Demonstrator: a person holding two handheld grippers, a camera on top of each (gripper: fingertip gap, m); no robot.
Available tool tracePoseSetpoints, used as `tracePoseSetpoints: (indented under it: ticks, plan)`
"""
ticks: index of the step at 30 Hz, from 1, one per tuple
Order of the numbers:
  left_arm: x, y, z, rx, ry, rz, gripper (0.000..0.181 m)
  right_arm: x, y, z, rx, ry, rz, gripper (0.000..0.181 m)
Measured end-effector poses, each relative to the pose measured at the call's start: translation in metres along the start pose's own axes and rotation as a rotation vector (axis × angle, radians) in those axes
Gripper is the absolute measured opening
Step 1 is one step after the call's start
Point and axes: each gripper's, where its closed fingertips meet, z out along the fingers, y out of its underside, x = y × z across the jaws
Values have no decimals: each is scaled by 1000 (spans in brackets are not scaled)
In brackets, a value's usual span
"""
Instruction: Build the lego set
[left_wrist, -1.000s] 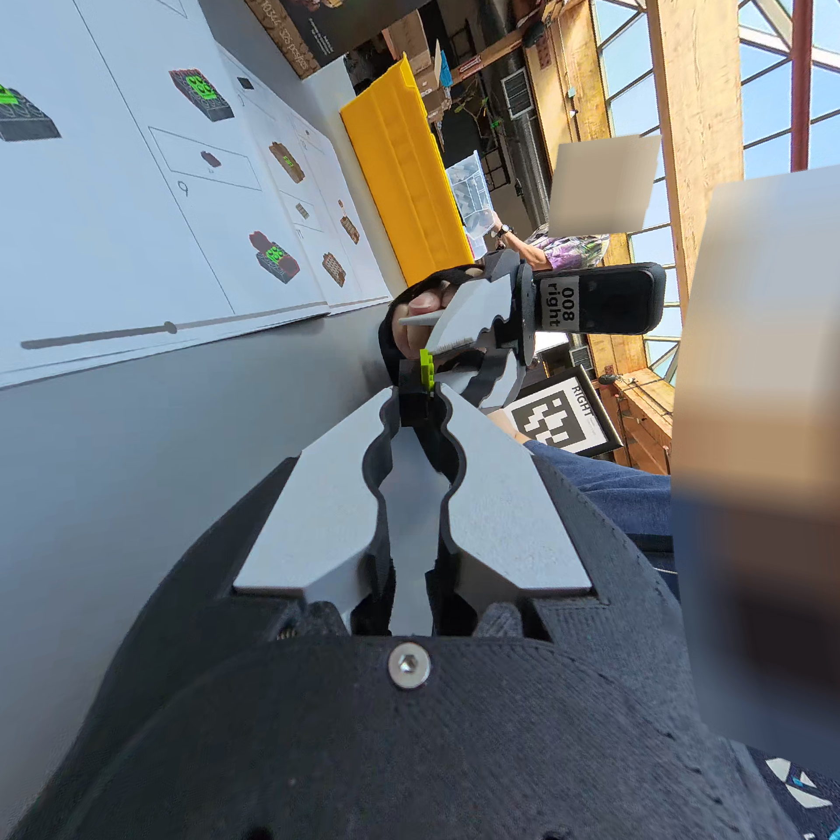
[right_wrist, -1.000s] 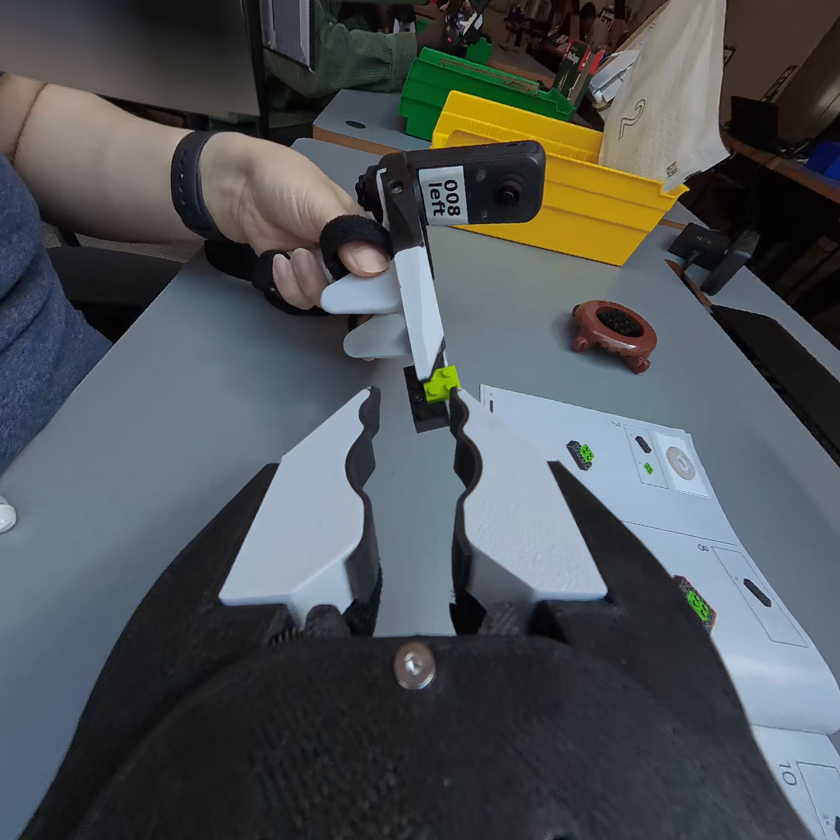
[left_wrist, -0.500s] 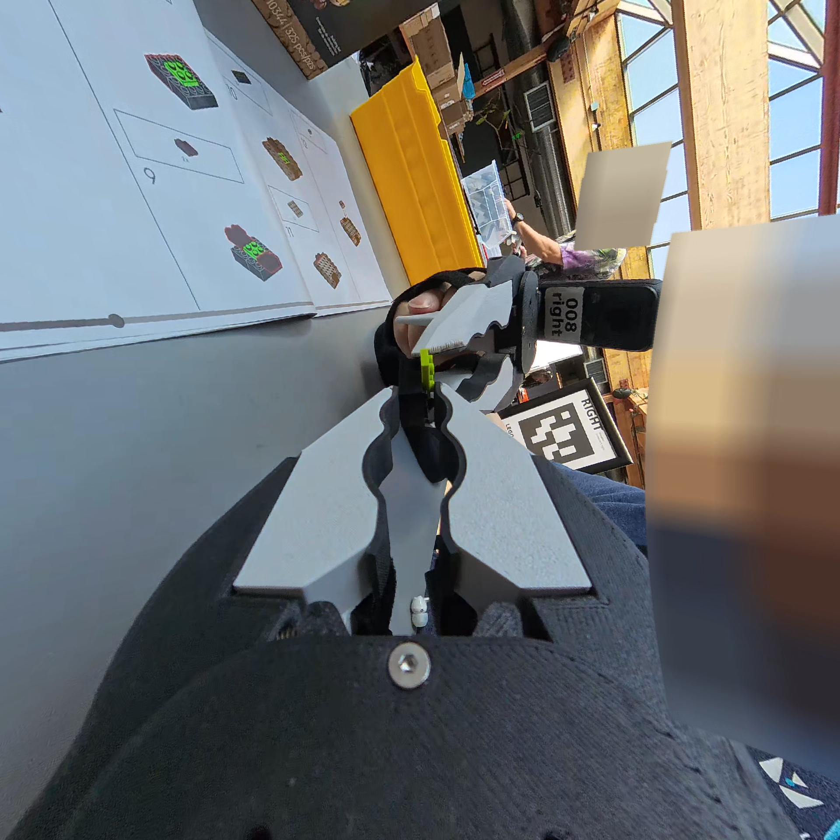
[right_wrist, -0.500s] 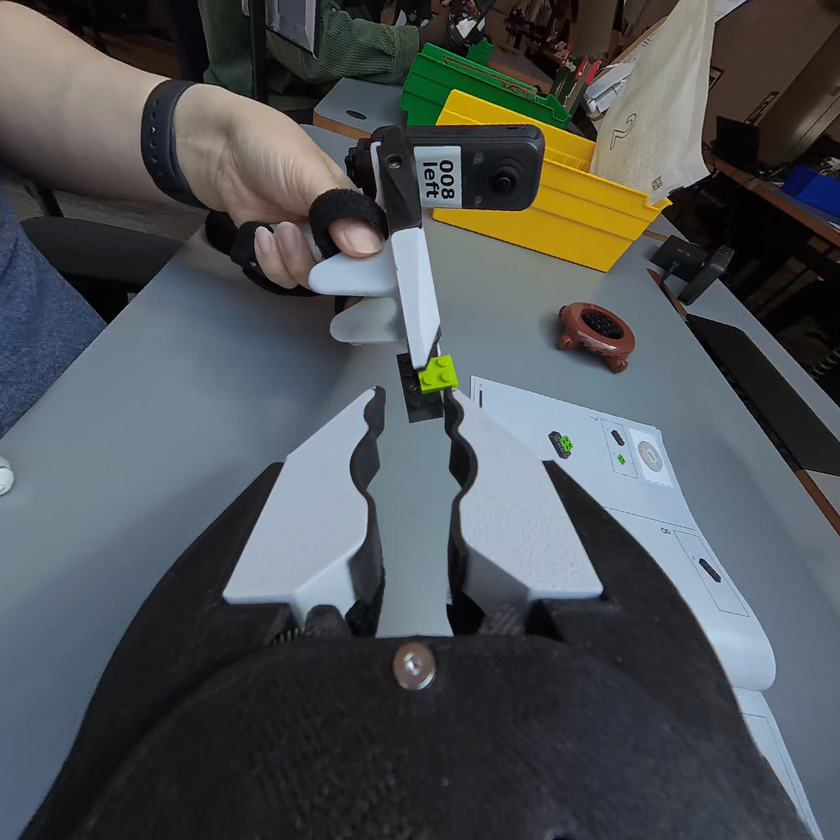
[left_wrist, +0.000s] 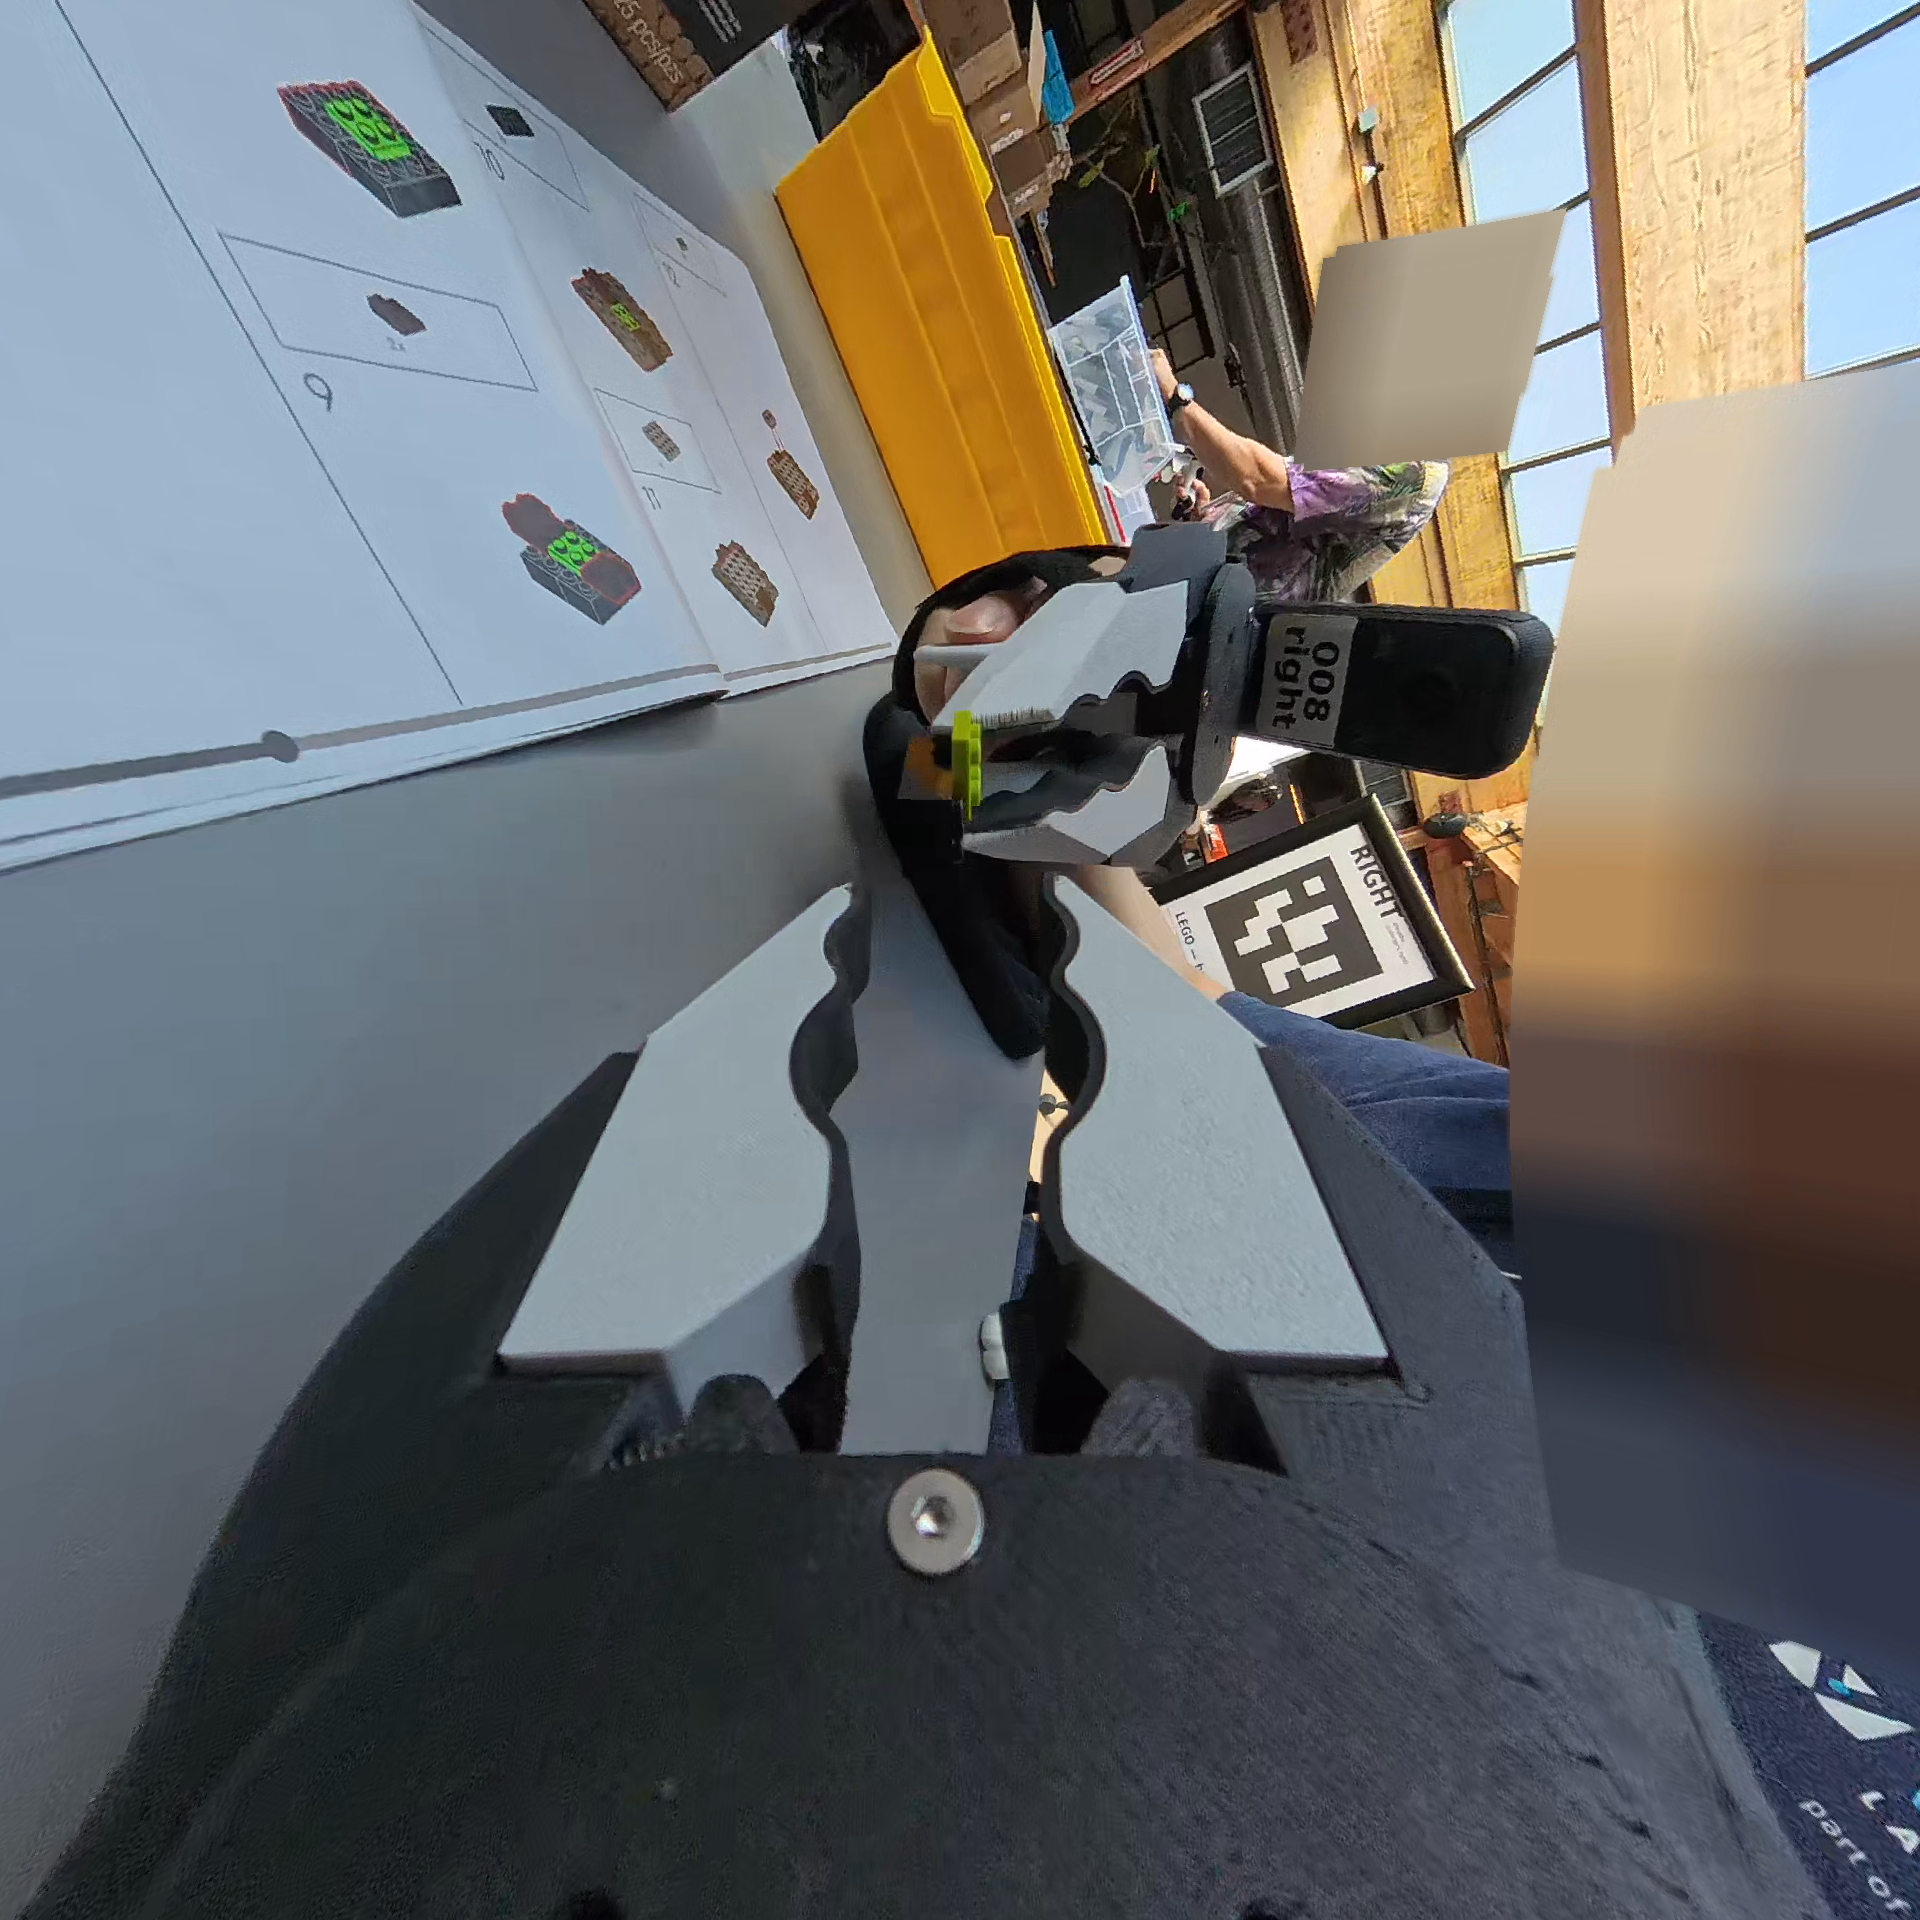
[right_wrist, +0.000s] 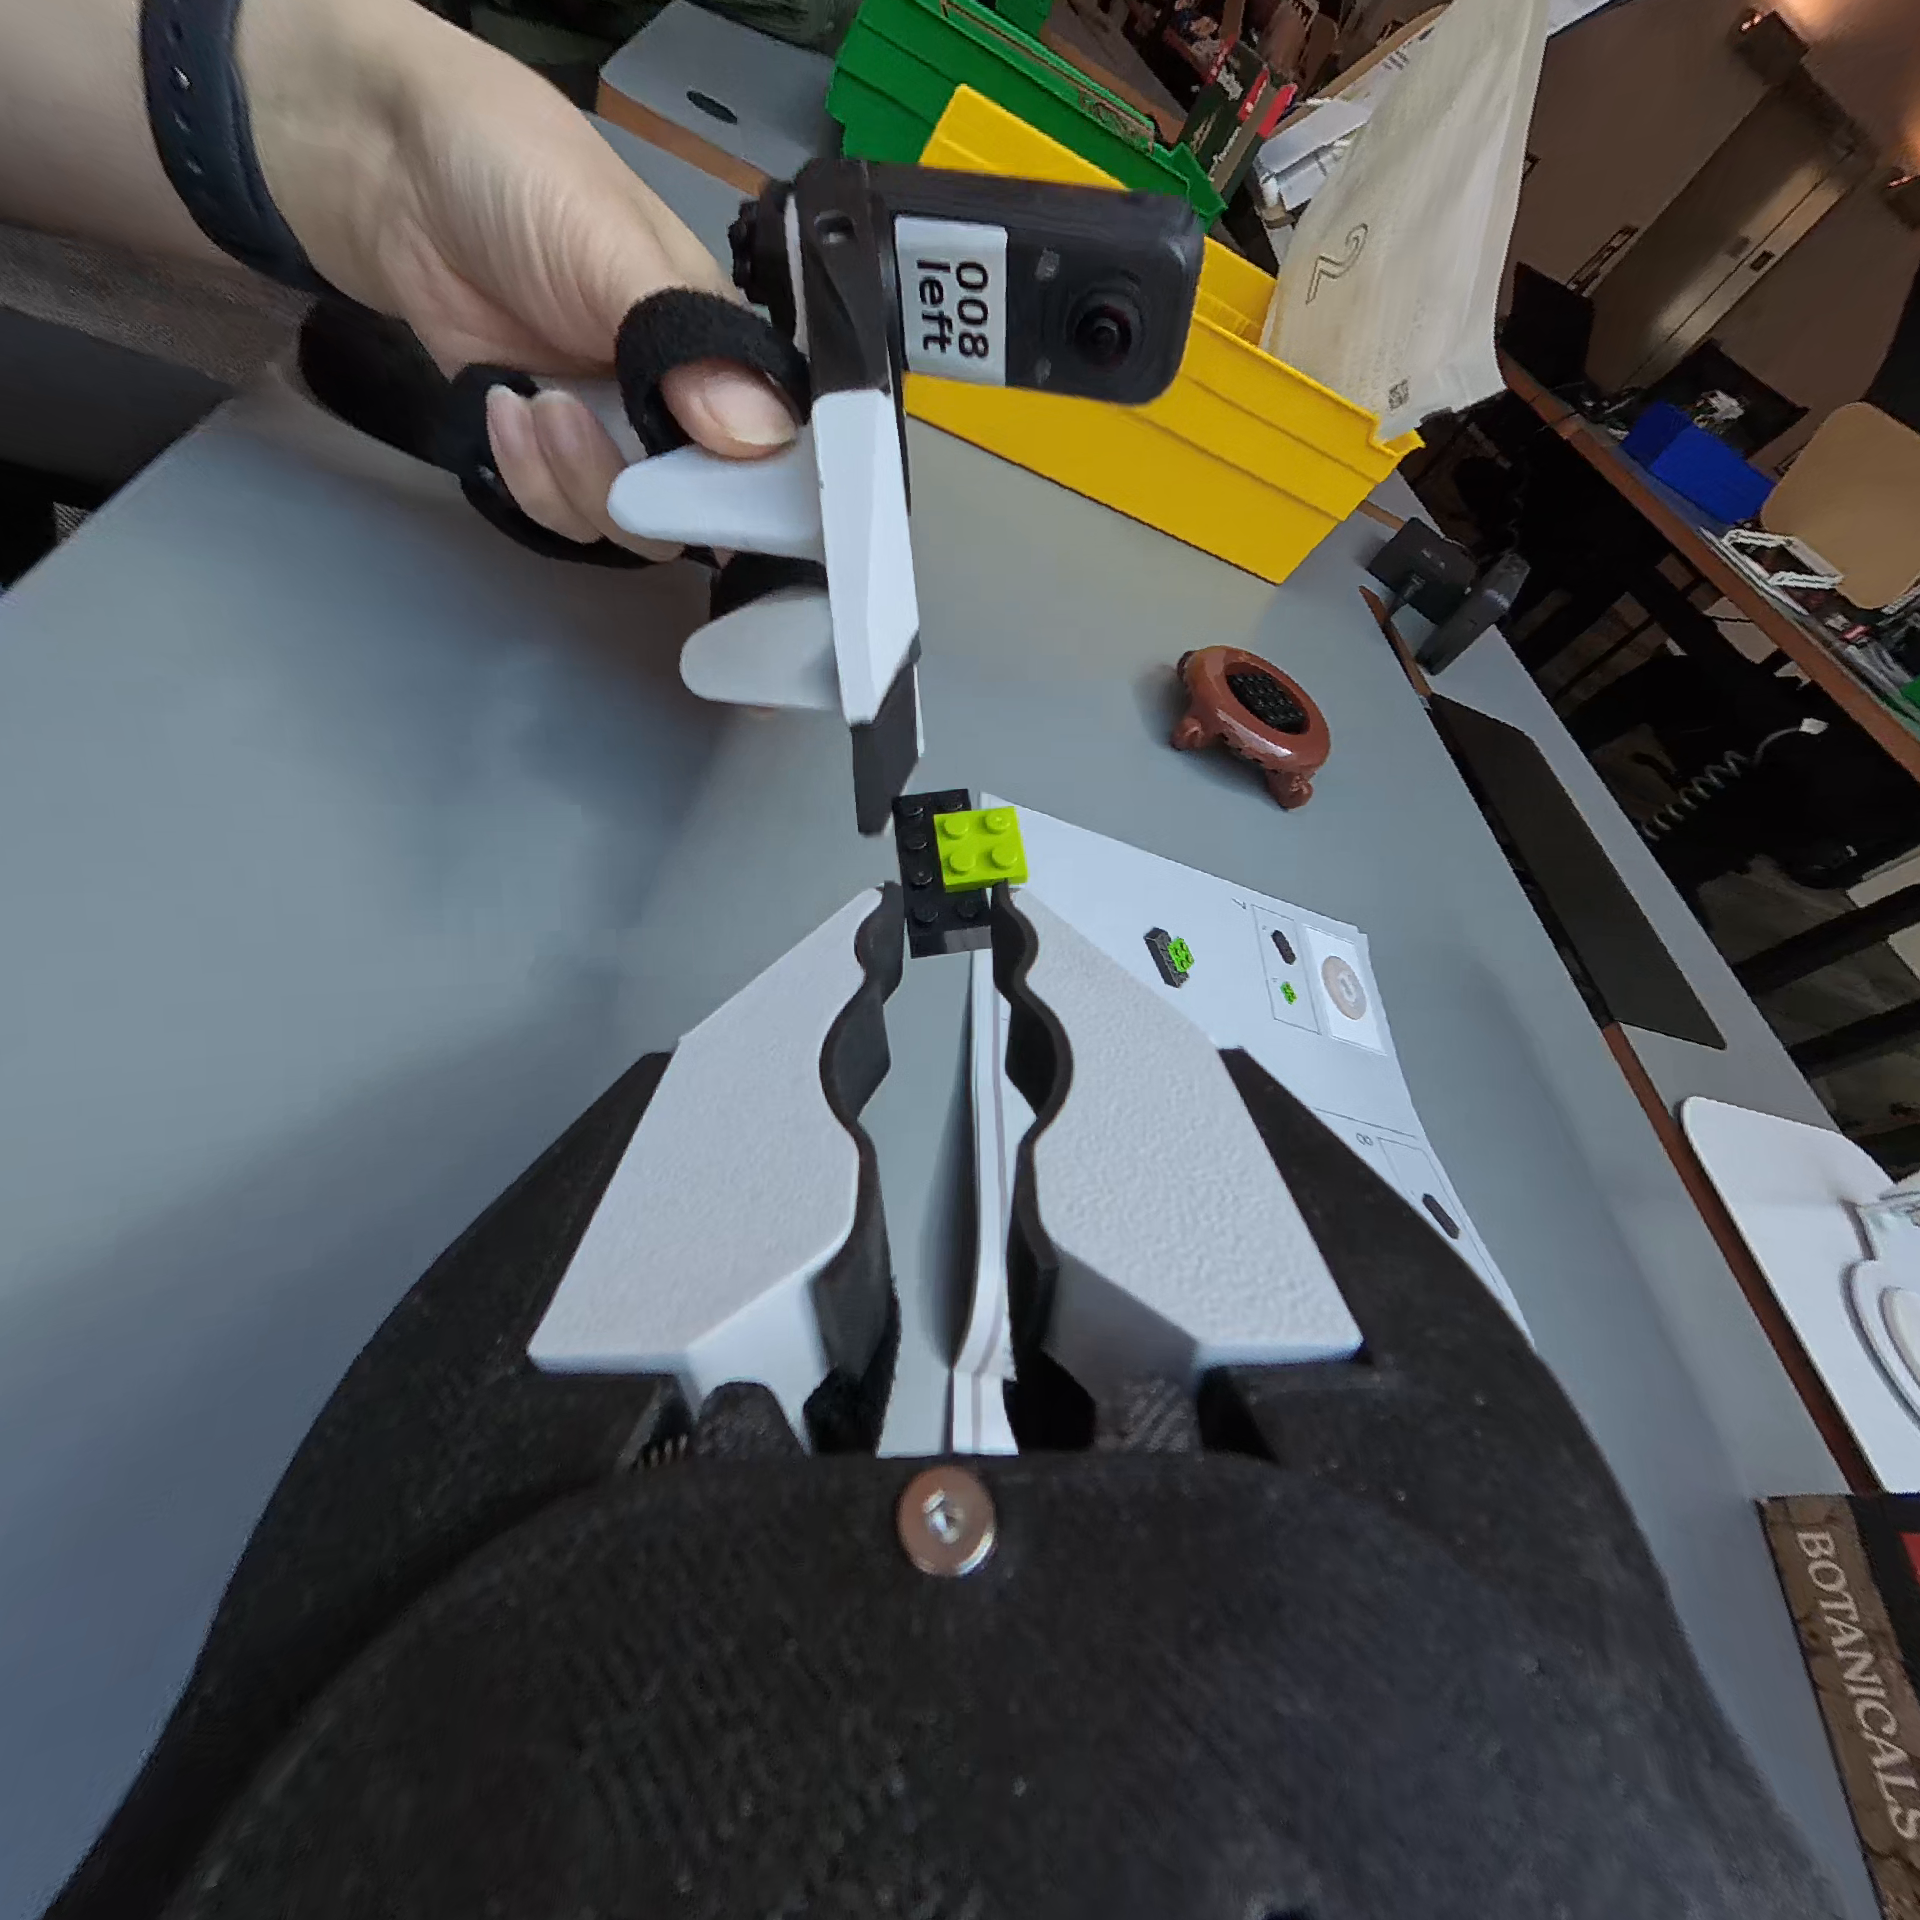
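The right gripper (right_wrist: 943, 914), two pale grey plastic fingers with wavy black rubber-like pads, is closed narrowly on the lower end of a small black studded lego plate (right_wrist: 940, 930), held in the air above the matte grey table (right_wrist: 312, 831). A lime-green square plate with four studs (right_wrist: 979, 847) sits on the black plate's upper right part and overhangs its edge. The left gripper (left_wrist: 951, 904) stands open and empty, one fingertip just beside the black plate's top left corner; whether it touches cannot be told. These pieces look light, stiff and smooth-sided, so they could slip or twist in the pads. The best hold is probably across the black plate's flat long edges, leaving the studs free. Pressing the lime plate off-centre could likely lever it loose. Beyond lies a white paper instruction booklet (right_wrist: 1247, 997), then a round reddish-brown lego piece with a dark studded centre (right_wrist: 1252, 717), and farthest a glossy yellow plastic bin (right_wrist: 1143, 457).
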Motion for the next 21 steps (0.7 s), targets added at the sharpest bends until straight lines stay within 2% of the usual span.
tracePoseSetpoints:
  ticks: [3,5,8,11,13,17,21]
  plan:
    - [-7,-9,-14,27,-83,134,30,16,10,-1,-24,46,-43,16]
    - [-16,-10,-23,7,-201,268,31,32,7,2,3,29,-67,16]
    - [-33,-15,-39,-30,-432,482,38,66,28,12,-131,-12,-149,16]
    - [-23,-22,-47,7,-478,572,42,85,43,25,-138,-58,-87,16]
    - [-17,-26,-53,36,-499,619,42,83,40,31,-47,-71,-31,16]
    - [-16,-31,-69,30,-601,742,41,77,45,26,-70,-66,-87,16]
    - [-21,-38,-75,3,-692,839,42,76,44,19,-38,-67,-31,16]
